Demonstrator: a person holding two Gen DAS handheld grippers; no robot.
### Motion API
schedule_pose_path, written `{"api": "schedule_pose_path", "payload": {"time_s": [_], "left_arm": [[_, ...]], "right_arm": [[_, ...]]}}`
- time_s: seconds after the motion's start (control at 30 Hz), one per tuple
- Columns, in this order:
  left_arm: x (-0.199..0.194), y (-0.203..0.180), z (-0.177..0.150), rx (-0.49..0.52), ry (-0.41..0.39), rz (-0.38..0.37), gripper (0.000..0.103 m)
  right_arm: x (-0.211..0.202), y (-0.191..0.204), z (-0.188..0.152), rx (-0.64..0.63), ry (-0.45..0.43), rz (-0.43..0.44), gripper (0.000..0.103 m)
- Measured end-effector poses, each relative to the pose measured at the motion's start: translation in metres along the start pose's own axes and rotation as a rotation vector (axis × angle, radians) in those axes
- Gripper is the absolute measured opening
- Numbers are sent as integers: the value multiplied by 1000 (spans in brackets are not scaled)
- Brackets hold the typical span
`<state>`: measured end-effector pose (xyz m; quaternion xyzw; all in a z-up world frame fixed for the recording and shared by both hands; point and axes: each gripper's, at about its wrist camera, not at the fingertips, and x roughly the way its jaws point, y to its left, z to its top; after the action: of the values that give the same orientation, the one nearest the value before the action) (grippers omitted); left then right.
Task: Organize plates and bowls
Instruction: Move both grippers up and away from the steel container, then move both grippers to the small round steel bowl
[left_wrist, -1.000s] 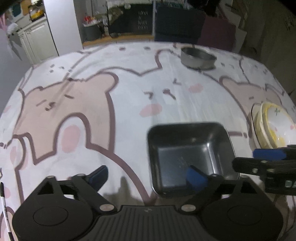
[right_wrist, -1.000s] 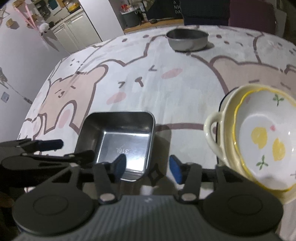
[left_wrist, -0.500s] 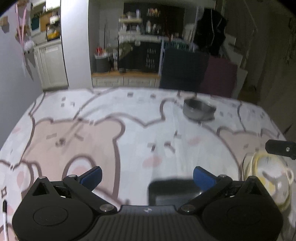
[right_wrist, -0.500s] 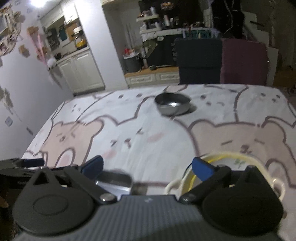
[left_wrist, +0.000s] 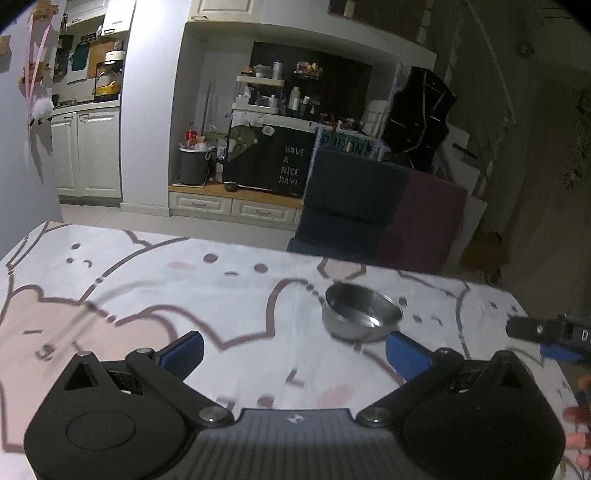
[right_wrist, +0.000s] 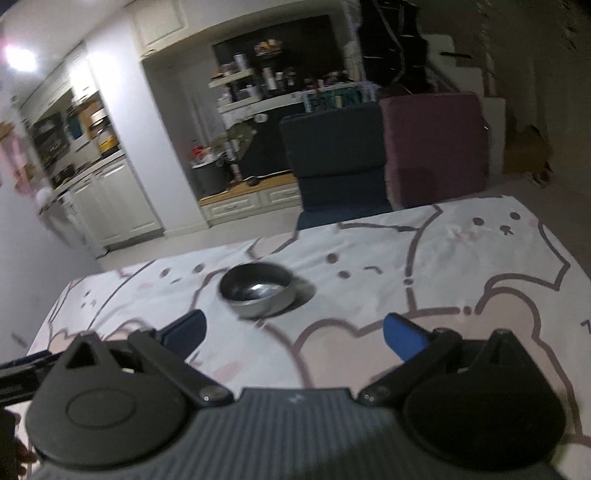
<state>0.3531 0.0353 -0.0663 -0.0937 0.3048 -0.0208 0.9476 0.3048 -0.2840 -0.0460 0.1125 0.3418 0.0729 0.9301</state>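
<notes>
A round steel bowl (left_wrist: 362, 312) stands on the bear-print tablecloth (left_wrist: 147, 295), just beyond my right fingertip in the left wrist view. It also shows in the right wrist view (right_wrist: 257, 290), ahead and left of centre. My left gripper (left_wrist: 293, 350) is open and empty above the cloth. My right gripper (right_wrist: 293, 332) is open and empty too; its tip shows at the right edge of the left wrist view (left_wrist: 546, 330). The square steel tray and the yellow stacked bowls are out of view.
A dark blue cushion seat (left_wrist: 351, 206) and a maroon one (left_wrist: 421, 221) stand past the table's far edge (left_wrist: 221, 242). Beyond are white cabinets (left_wrist: 85, 155), a bin (left_wrist: 194, 164) and shelves with bottles (left_wrist: 273, 92).
Both grippers have tilted up and away from the square tray and yellow bowls, which dropped out of view. The right gripper opened wider. The steel bowl now sits closer in both views.
</notes>
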Motion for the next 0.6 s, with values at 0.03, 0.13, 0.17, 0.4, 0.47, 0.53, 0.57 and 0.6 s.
{"api": "schedule_pose_path", "payload": {"time_s": [0.03,0.13,0.17,0.4,0.47,0.53,0.57,0.6], "left_arm": [[9,-3,3,0,-3,4,103],[39,-9,12,10,4,17,103],[49,-11,15,15,12,22,103],[119,-23,29,60,73,15,103],[137,-24,30,49,89,19,103],[153,-24,29,39,100,21,103],[160,-24,27,38,101,19,103],[166,-24,25,43,99,17,103]], "right_arm": [[7,-6,4,16,-1,-8,103],[31,-24,13,67,-2,-32,103],[40,-30,15,89,-5,-42,103],[101,-48,34,127,55,-68,103],[118,-45,41,111,70,-56,103],[132,-41,46,109,85,-42,103],[140,-40,47,117,96,-31,103],[147,-39,48,131,109,-18,103]]}}
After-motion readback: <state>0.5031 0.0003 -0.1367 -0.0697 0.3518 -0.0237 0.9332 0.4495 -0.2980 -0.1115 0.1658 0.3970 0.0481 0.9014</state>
